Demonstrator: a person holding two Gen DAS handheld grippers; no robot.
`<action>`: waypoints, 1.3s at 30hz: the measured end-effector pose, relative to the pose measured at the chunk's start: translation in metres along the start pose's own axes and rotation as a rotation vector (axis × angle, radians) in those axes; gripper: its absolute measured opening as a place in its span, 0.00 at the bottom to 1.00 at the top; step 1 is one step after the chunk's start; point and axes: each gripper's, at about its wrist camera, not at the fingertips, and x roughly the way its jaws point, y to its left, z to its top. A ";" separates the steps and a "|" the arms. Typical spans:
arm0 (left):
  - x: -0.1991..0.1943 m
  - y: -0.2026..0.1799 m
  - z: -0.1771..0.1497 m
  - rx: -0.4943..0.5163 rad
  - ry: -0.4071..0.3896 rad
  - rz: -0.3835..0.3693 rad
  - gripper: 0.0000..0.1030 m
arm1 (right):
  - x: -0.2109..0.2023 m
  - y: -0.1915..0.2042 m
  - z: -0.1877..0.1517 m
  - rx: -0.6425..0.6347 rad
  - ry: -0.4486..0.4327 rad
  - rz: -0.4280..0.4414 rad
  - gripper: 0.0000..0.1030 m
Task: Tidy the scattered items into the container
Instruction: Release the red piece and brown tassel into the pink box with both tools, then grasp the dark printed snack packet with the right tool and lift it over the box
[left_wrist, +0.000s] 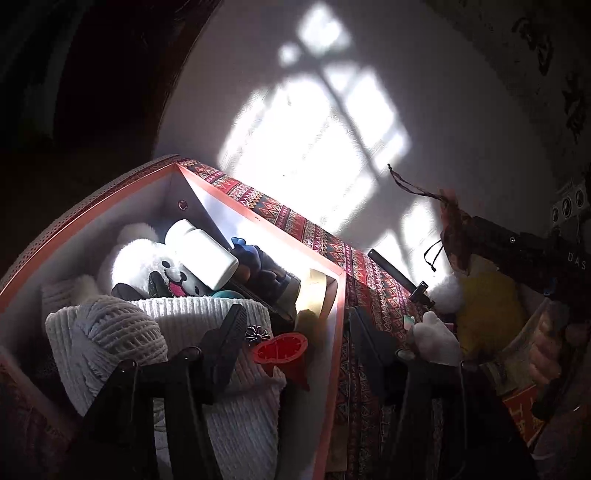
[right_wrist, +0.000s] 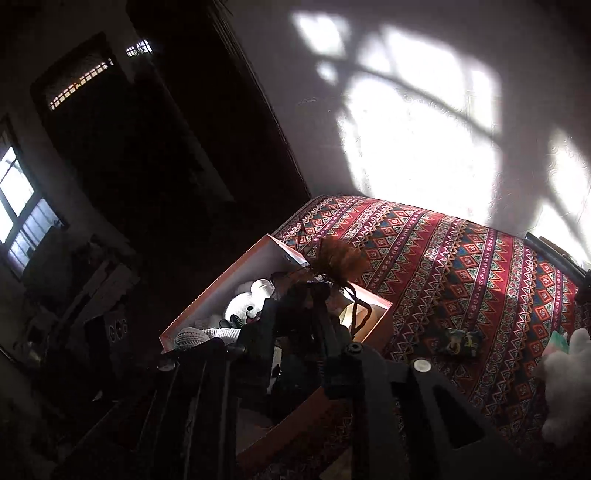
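An orange-rimmed box (left_wrist: 258, 218) stands on a red patterned cloth (right_wrist: 461, 266). It holds a white plush (left_wrist: 147, 266), a white bottle (left_wrist: 201, 254), a yarn ball (left_wrist: 118, 328), a knit cloth, a blue toy and a red heart-shaped piece (left_wrist: 280, 349). My left gripper (left_wrist: 295, 325) is open, one finger over the box, the other outside its wall. My right gripper (right_wrist: 306, 295) is shut on a reddish-brown drawstring pouch (right_wrist: 336, 258) and holds it above the box's edge; the pouch also shows in the left wrist view (left_wrist: 456, 225).
On the cloth lie a black rod (left_wrist: 397, 275), a white plush (right_wrist: 565, 373), a yellow item (left_wrist: 487, 295) and a small dark packet (right_wrist: 456, 341). A sunlit white wall stands behind. A dark doorway and window are to the left.
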 end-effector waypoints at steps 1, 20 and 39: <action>-0.010 0.000 0.002 -0.003 -0.038 -0.003 0.89 | 0.001 0.007 0.000 -0.001 -0.008 -0.026 0.70; -0.049 0.001 0.014 0.043 -0.163 0.042 1.00 | -0.004 -0.076 -0.043 0.261 -0.048 -0.094 0.92; 0.039 -0.037 -0.017 0.249 -0.004 0.275 1.00 | 0.199 -0.239 -0.108 0.264 0.297 -0.407 0.96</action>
